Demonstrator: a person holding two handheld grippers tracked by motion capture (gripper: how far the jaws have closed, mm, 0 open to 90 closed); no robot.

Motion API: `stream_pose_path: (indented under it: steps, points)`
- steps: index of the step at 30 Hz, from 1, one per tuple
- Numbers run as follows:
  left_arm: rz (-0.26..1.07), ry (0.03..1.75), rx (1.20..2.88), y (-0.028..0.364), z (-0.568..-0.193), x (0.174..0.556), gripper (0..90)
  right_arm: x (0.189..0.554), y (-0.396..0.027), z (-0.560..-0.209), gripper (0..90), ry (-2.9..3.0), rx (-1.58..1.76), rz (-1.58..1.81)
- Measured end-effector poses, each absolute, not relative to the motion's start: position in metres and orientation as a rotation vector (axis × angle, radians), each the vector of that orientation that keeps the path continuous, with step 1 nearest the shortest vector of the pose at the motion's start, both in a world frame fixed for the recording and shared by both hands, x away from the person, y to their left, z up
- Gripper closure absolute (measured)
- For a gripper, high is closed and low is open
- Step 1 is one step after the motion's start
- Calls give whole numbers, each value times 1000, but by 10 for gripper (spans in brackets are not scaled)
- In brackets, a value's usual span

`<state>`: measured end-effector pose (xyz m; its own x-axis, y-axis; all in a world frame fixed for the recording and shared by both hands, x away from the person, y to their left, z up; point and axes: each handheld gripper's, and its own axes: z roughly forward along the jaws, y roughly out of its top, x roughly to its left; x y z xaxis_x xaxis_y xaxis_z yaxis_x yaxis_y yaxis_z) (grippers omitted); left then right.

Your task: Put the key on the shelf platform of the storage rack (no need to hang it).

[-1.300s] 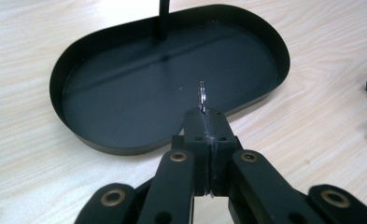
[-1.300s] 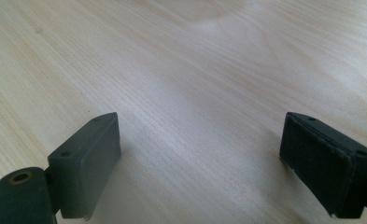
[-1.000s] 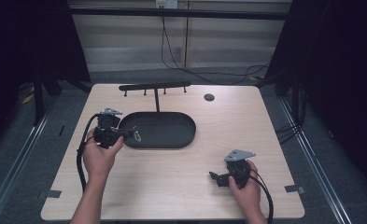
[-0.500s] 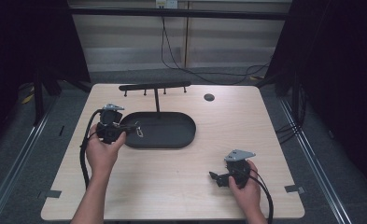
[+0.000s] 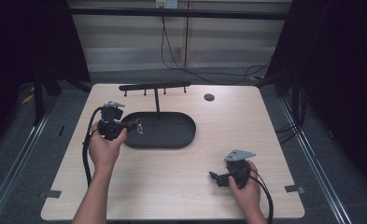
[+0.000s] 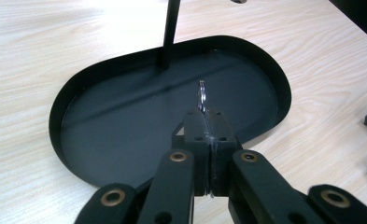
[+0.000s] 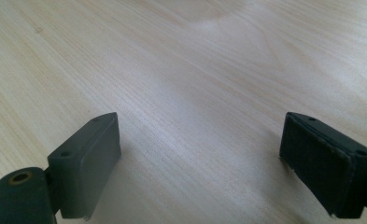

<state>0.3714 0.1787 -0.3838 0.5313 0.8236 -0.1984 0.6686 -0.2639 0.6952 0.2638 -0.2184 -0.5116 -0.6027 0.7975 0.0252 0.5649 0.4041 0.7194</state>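
My left gripper point(image 5: 137, 126) sits at the tray's point(image 5: 181, 140) left end, jaws pinched tight on a thin metal ring point(image 6: 201, 95) — looks like a key ring, can't tell more; it sticks up edge-on past the tips, hanging over the tray floor w/o touching it. Tray is a black oval, matte, low upright rim, lying flat on the table point(image 5: 172, 186). A slim black post point(image 5: 157, 100) rises from its far side to a crossbar point(image 5: 154, 87) w/ short pegs underneath; the post stands just beyond and left of the ring in the left gripper view, nothing between them. Small dark round disc point(image 5: 209, 97) near the far edge, well apart. Table top is pale wood-grain laminate, smooth. My right gripper point(image 5: 215, 178) rests low near the front right, jaws wide apart, bare wood between the blocky black pads point(image 7: 85, 163).
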Motion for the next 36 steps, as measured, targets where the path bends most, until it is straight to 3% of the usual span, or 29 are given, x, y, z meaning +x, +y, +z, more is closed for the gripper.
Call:
stream_pose_path:
  steps: [36]
  points:
    - [294, 1237, 1990, 157, -408, 394, 893, 264, -218, -512, 117, 2343, 1182, 1012]
